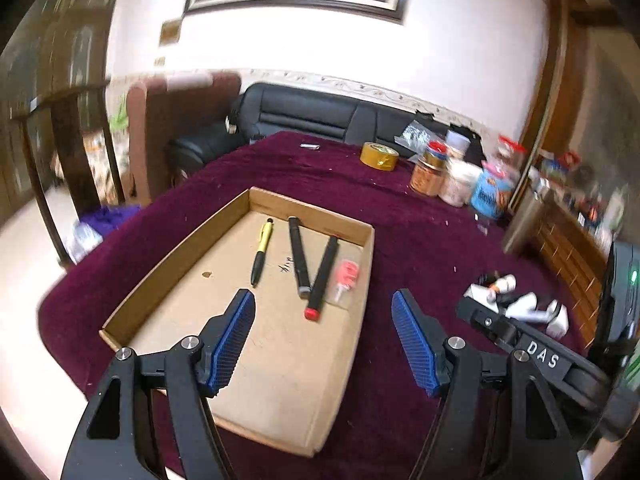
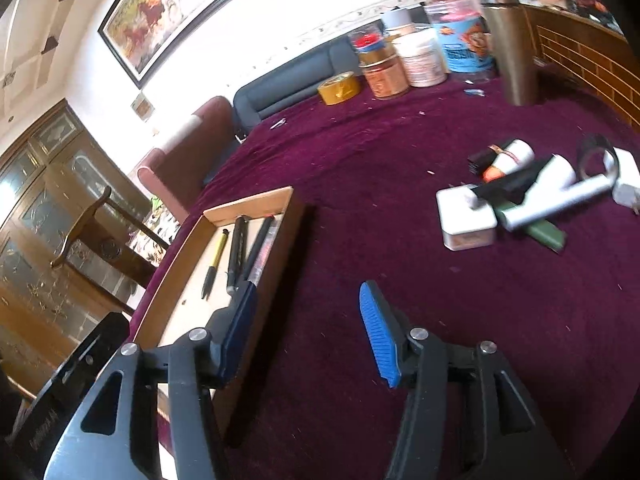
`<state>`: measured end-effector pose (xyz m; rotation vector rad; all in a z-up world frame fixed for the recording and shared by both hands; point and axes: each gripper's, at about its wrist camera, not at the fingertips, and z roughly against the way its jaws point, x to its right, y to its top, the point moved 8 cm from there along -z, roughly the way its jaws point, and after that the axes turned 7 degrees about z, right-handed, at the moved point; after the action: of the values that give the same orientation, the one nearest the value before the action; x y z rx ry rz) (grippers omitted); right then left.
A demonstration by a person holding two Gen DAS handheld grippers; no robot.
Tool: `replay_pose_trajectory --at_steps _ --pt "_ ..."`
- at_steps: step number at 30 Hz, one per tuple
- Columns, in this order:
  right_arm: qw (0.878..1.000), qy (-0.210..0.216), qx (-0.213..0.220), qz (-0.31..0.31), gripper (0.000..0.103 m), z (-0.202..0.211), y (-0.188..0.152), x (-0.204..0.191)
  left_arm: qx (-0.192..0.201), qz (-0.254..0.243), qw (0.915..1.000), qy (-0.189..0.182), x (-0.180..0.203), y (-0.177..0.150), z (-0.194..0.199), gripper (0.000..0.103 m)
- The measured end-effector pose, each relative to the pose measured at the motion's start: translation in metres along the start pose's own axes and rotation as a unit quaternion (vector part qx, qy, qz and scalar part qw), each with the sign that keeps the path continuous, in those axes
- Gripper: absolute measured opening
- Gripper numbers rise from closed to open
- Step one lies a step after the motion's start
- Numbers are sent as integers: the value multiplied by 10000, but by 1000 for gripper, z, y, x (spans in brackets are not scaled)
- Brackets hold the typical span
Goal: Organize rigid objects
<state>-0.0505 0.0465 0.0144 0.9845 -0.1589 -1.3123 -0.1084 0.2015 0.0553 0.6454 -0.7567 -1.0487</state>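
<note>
Both claws stand apart and empty: left claw (image 1: 323, 334) low over the cardboard tray (image 1: 168, 256) holding pens (image 1: 298, 252) at frame centre, right claw (image 2: 308, 316) over the maroon surface (image 2: 400, 184), loose clutter (image 2: 520, 192) upper right.

Both my grippers are tilted downward, jaws parted, nothing between the pads.

Left gripper (image 1: 323, 340): blue ribbed pads stand well apart, one at 7 o'clock of its wrist view, the other at 5 o'clock. Black linkage arms run back to the lower edge. Empty.

Right gripper (image 2: 312, 328): jaws apart, somewhat narrower than the left. Empty. In the left wrist view its black body comes in from 4 o'clock, just beside my left gripper's 5 o'clock finger (image 1: 416, 340).
</note>
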Motion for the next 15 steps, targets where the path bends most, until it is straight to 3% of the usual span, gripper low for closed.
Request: replay_pose_trajectory --at_steps 8,15 --pt "9995 61 266 -158 52 30 -3 12 297 -758 9965 179 46 -15 33 65" --pt "9990 54 423 -143 52 51 -6 11 280 -877 9956 198 56 -25 51 65"
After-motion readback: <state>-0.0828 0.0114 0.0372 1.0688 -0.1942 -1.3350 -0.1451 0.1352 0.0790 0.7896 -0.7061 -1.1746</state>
